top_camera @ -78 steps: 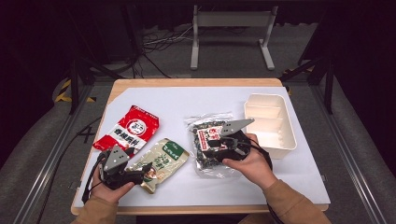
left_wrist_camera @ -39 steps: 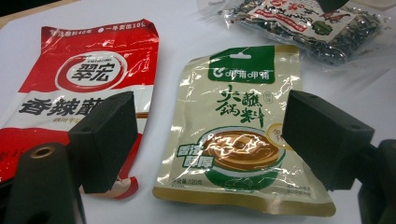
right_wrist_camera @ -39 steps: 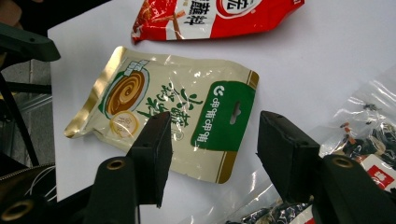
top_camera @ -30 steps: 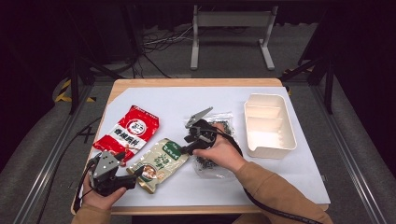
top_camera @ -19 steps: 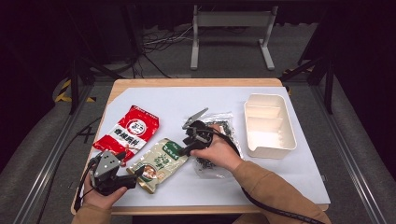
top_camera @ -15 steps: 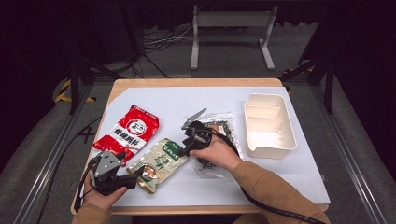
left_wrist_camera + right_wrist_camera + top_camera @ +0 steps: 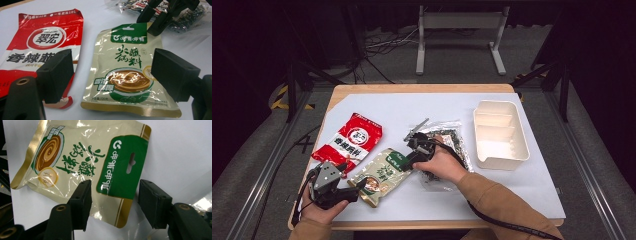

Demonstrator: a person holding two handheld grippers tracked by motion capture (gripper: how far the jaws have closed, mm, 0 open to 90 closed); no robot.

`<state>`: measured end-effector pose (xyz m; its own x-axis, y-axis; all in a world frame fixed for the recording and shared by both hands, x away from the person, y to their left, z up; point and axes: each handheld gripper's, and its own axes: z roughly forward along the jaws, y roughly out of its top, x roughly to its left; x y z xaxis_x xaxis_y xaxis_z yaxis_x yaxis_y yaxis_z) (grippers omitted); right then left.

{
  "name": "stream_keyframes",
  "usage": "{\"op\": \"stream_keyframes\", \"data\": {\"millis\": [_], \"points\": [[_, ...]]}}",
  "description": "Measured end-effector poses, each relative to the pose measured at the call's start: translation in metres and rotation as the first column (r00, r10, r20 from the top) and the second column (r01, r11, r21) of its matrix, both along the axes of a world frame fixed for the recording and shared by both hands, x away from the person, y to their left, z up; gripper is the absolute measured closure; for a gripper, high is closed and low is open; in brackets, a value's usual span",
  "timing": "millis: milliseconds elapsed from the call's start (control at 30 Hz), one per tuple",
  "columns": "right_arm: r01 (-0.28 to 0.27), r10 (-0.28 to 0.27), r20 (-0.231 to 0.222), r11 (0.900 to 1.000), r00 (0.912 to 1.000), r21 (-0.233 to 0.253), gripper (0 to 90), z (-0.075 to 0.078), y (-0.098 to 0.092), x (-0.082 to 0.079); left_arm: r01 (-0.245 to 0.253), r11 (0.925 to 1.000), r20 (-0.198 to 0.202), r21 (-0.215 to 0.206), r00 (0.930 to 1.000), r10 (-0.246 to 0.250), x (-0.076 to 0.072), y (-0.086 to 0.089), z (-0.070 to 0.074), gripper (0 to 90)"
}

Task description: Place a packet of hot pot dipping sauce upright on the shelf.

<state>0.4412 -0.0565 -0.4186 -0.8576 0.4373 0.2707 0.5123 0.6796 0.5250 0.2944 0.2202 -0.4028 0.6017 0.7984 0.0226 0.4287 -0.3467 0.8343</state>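
- The left gripper (image 7: 354, 189) is resting at the near left corner of the table (image 7: 532, 200), its jaws apart and holding nothing; it has barely moved over the last second or so, having pulled back from the sauce pouch (image 7: 384, 172) before that.
- The red packet (image 7: 349, 142) is lying flat just beyond and to the left of that gripper, untouched.
- The sauce pouch is lying flat just ahead of the left gripper's jaws, its gold bottom seam (image 7: 130, 110) nearest them. Its long axis is running diagonally away from that gripper, with the green hanging tab (image 7: 120, 167) pointing toward the right gripper (image 7: 408, 161).
- The right gripper has been leaving the clear bag (image 7: 452, 145) and moving over to the pouch; its jaws are standing apart, straddling the green tab end without clamping yet. I judge a grab of the tab is being lined up.
- The white tray (image 7: 499, 135) is sitting well off to the right gripper's far side, empty.
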Motion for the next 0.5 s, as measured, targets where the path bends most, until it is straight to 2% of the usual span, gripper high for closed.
{"op": "stream_keyframes", "data": {"millis": [333, 500], "points": [[-0.018, 0.017, -0.027, 1.0, 0.9995, -0.006, 49.7, -0.0036, 0.0019, -0.0012, -0.003, 1.0, 0.0, 0.005, 1.0, 0.003, -0.0001, -0.0003, -0.0002, 18.6], [-0.03, 0.031, -0.023, 0.999, 0.9993, 0.013, 56.6, 0.003, 0.0037, -0.0046, -0.005, 1.0, 0.0, 0.006, 1.0, 0.005, 0.0001, -0.0002, -0.0002, 18.6]]}}
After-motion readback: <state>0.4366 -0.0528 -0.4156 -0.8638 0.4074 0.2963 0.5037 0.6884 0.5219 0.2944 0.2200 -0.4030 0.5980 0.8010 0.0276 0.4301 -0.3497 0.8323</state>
